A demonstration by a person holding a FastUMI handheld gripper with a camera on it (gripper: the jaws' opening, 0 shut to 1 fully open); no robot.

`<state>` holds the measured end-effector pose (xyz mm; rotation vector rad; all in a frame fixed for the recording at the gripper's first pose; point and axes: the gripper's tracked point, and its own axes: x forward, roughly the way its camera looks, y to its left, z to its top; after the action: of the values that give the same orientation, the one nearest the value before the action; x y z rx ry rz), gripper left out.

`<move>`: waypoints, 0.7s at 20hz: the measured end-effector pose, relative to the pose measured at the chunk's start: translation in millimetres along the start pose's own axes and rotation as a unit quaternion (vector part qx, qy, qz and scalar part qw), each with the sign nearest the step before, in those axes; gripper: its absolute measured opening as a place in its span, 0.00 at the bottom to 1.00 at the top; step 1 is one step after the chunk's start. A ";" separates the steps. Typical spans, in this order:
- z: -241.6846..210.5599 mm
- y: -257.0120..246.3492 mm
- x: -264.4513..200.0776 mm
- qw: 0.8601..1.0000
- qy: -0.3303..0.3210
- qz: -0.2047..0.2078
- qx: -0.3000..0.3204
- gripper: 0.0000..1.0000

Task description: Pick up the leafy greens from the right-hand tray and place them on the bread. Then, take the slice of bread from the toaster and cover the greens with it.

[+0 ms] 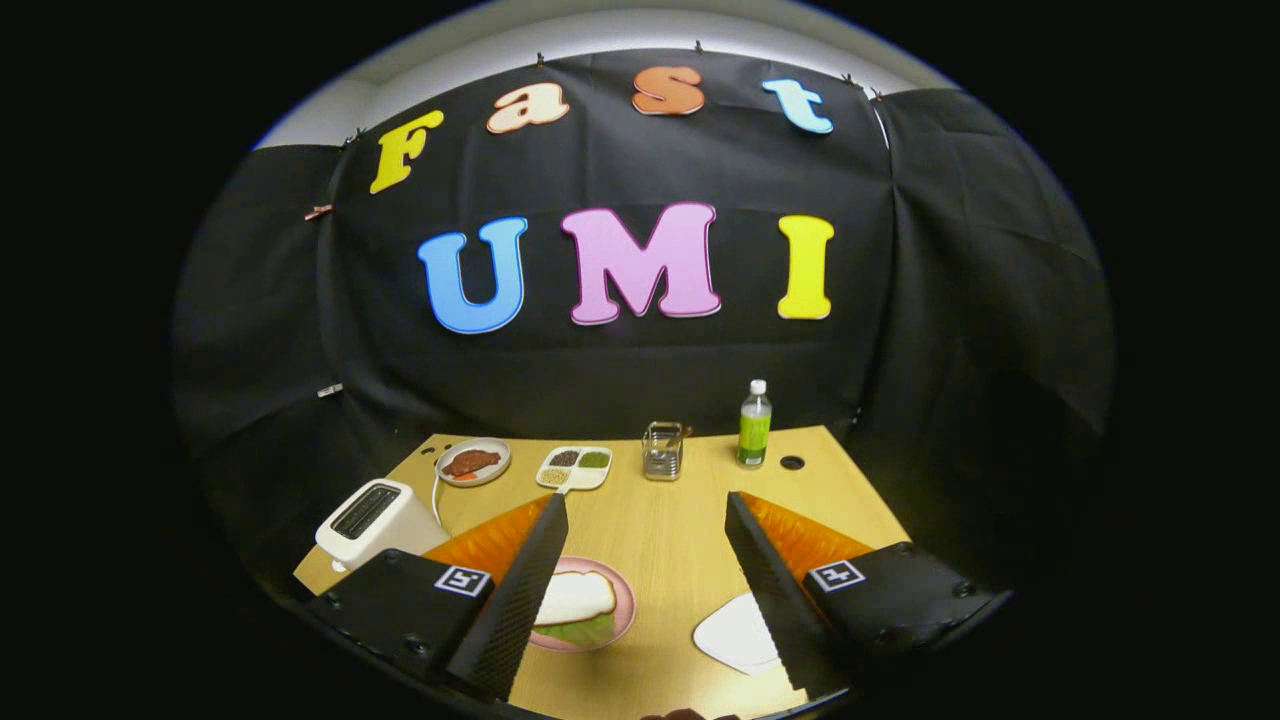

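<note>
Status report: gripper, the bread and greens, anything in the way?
Gripper open, empty, above table. Bread slice covers greens on pink plate. Nothing in the way.

gripper (645, 540) | jaws spread wide — nothing between | apparently held level, above table height

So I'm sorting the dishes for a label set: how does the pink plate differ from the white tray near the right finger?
The pink plate is round and holds a bread slice over leafy greens; the white tray looks angular and bare. The plate sits between the open gripper fingers, the tray partly behind the right finger. Both lie on the wooden table.
</note>
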<state>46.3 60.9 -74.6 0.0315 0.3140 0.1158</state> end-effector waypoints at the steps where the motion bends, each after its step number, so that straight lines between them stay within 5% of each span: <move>1: 5.4 -6.5 -9.4 1.000 -0.007 -0.005 -0.007 0.99; 14: -10.1 -67.5 -47.1 0.999 -0.012 0.031 -0.003 0.99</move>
<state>6.0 -11.6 -73.0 0.0373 0.2887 0.1782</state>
